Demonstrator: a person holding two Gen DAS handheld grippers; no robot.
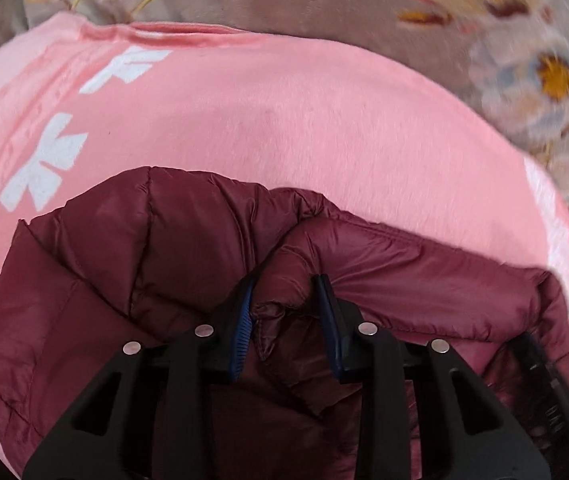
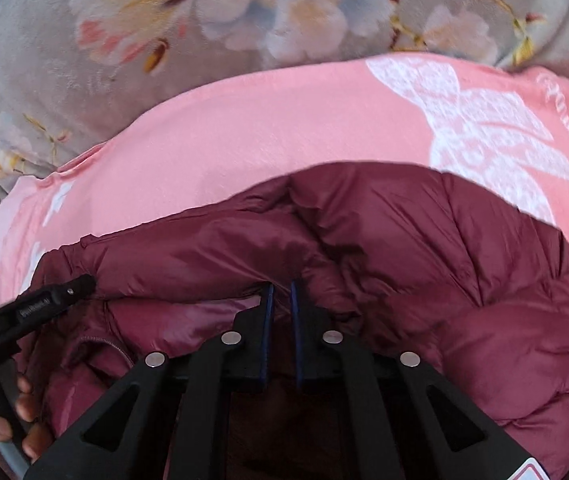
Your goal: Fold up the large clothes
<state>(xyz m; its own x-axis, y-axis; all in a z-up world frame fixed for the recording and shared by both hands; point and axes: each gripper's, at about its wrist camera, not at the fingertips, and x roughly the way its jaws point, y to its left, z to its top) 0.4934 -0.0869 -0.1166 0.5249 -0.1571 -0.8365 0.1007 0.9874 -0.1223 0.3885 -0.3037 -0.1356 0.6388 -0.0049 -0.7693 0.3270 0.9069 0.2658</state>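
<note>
Jacket [image 1: 188, 264], a maroon puffer, lies bunched on a pink blanket [image 1: 304, 120] that is spread over a flower-printed bed cover [image 1: 544, 80]. In the left wrist view the jacket fills the lower half, well inside the blanket's far edge. White bow prints [image 1: 52, 160] run down the blanket's left side. The left gripper [image 1: 286, 300] points down at the jacket with its jaws partly apart; a fold of maroon fabric rises between the blue pads [image 1: 244, 320], but I cannot tell whether they press on it.

In the right wrist view the jacket [image 2: 424, 248] again covers the lower half of the blanket [image 2: 264, 140], with a large white print [image 2: 484, 132] toward the blanket's right side and the bed cover [image 2: 164, 20] beyond. The right gripper [image 2: 282, 292] has its jaws nearly clenched, a thin pinch of jacket fabric caught at the tips. At the left edge the other gripper [image 2: 64, 292] rests on the jacket, a hand [image 2: 24, 420] on its handle below.
</note>
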